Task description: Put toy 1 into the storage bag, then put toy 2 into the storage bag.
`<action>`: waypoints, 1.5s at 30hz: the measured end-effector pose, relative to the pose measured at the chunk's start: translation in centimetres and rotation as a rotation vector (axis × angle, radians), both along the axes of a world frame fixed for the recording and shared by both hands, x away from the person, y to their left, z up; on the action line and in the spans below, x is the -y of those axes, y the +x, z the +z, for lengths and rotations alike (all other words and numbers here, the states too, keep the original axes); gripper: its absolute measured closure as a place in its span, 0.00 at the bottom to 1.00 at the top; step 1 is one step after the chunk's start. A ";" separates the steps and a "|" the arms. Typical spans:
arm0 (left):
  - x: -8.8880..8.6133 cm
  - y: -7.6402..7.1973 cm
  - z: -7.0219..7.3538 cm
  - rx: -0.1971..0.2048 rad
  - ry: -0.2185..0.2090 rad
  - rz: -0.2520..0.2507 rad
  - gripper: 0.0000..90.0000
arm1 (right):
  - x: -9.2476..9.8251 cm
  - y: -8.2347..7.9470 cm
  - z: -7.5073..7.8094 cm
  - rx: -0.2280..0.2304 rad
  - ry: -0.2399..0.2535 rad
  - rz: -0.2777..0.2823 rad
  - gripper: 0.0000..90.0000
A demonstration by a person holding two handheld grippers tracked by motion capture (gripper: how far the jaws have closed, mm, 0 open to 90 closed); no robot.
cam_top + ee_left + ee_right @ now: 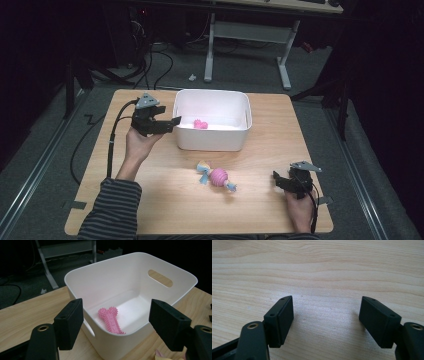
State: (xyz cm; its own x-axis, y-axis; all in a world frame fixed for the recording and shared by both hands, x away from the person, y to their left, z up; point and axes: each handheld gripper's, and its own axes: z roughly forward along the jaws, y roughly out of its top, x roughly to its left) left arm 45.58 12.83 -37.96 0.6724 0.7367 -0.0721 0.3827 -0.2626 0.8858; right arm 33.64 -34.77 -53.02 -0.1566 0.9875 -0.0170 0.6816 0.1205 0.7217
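A white plastic bin (212, 137) stands at the middle back of the wooden table. A pink spiky bone-shaped toy (200, 124) lies on its floor, seen closer as the pink bone toy (111, 321) inside the bin (125, 272). My left gripper (172, 122) hovers just left of the bin's left wall, open, nothing between its jaws. In front of the bin lies a pink ball toy with blue and yellow ends (217, 177). My right gripper (276, 180) rests open near the table's front right, its jaws over bare wood (324, 290).
The table (280, 130) has bare wood to the right of the bin and along its front edge. Beyond it are a dark floor with cables and a white desk frame (285, 65).
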 end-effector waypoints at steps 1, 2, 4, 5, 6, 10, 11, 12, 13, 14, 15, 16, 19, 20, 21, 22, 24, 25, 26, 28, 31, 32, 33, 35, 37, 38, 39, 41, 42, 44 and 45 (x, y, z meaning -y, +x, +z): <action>-0.2 -0.2 -0.1 -0.006 0.012 0.003 0.31 | 0.0 0.0 0.0 0.001 -0.002 0.002 0.31; -0.5 -0.5 -0.2 -0.001 0.022 0.008 0.31 | 0.0 0.0 0.0 0.000 0.000 -0.001 0.31; -1.0 -1.0 -0.6 -0.002 0.016 0.015 0.31 | 0.0 0.0 0.0 0.002 -0.003 0.002 0.31; -1.4 -1.1 -0.7 -0.002 0.010 0.018 0.31 | 0.0 0.0 0.0 0.001 -0.002 0.001 0.31; -1.7 -1.3 -0.9 -0.003 0.005 0.026 0.31 | 0.0 0.0 0.0 0.001 -0.002 0.001 0.31; -2.9 -2.0 -1.8 -0.014 -0.015 0.049 0.31 | 0.0 0.0 0.0 0.001 -0.002 0.001 0.31; -3.2 -2.1 -2.0 -0.019 -0.019 0.055 0.31 | 0.0 0.0 0.0 0.002 -0.003 0.002 0.31; -3.4 -2.3 -2.2 -0.023 -0.022 0.060 0.31 | 0.0 0.0 0.0 0.001 -0.002 0.001 0.31; -3.6 -2.4 -2.5 -0.027 -0.024 0.064 0.31 | 0.0 0.0 0.0 0.000 0.000 -0.001 0.31; -3.8 -2.6 -2.7 -0.030 -0.023 0.069 0.31 | 0.0 0.0 0.0 0.001 -0.002 0.001 0.31; -4.0 -2.8 -3.0 -0.033 -0.022 0.073 0.31 | 0.0 0.0 0.0 0.001 -0.002 0.001 0.31; -4.2 -3.0 -3.3 -0.036 -0.020 0.078 0.31 | 0.0 0.0 0.0 0.000 0.000 -0.002 0.31; -4.7 -3.5 -4.2 -0.051 -0.028 0.090 0.31 | 0.0 0.0 0.0 0.000 0.000 -0.001 0.31; -4.9 -3.7 -4.4 -0.056 -0.034 0.094 0.31 | 0.0 0.0 0.0 0.001 -0.002 0.001 0.31; -5.1 -3.9 -4.7 -0.058 -0.037 0.097 0.31 | 0.0 0.0 0.0 0.000 0.000 -0.001 0.31; -5.2 -4.0 -4.9 -0.063 -0.039 0.100 0.31 | 0.0 0.0 0.0 0.001 -0.002 0.001 0.31; -5.5 -4.3 -5.3 -0.069 -0.035 0.109 0.31 | 0.0 0.0 0.0 0.000 0.000 -0.001 0.31; -5.6 -4.5 -5.5 -0.072 -0.039 0.112 0.31 | 0.0 0.0 0.0 0.000 0.000 -0.001 0.31; -5.8 -4.7 -5.8 -0.076 -0.042 0.115 0.31 | 0.0 0.0 0.0 0.000 0.000 -0.001 0.31; -6.0 -5.0 -6.1 -0.078 -0.044 0.118 0.31 | 0.0 0.0 0.0 0.000 0.000 -0.001 0.31; -6.4 -5.5 -6.7 -0.082 -0.046 0.128 0.31 | 0.0 0.0 0.0 0.000 0.000 -0.001 0.31; -6.4 -5.6 -6.9 -0.081 -0.046 0.132 0.30 | 0.0 0.0 0.0 0.000 0.001 -0.001 0.31; -6.5 -5.8 -7.0 -0.082 -0.045 0.135 0.30 | 0.0 0.0 0.0 0.001 -0.002 0.001 0.31; -6.7 -6.1 -7.5 -0.085 -0.041 0.141 0.30 | 0.0 0.0 0.0 0.000 0.000 -0.001 0.31; -6.8 -6.5 -8.0 -0.090 -0.032 0.149 0.30 | 0.0 0.0 0.0 0.001 -0.002 0.001 0.31; -6.8 -6.6 -8.1 -0.091 -0.032 0.151 0.30 | 0.0 0.0 0.0 0.000 0.000 -0.001 0.31; -6.9 -6.7 -8.4 -0.096 -0.032 0.154 0.30 | 0.0 0.0 0.0 0.000 0.001 -0.001 0.31; -7.0 -6.8 -8.8 -0.105 -0.037 0.159 0.30 | 0.0 0.0 0.0 0.000 0.000 -0.001 0.31; -7.1 -6.9 -9.1 -0.110 -0.037 0.160 0.30 | 0.0 0.0 0.0 0.002 -0.002 0.002 0.31; -7.2 -7.0 -9.4 -0.116 -0.038 0.164 0.30 | 0.0 0.0 0.0 0.001 -0.001 0.001 0.31; -7.2 -7.0 -9.6 -0.120 -0.035 0.163 0.30 | 0.0 0.0 0.0 0.000 0.000 -0.001 0.31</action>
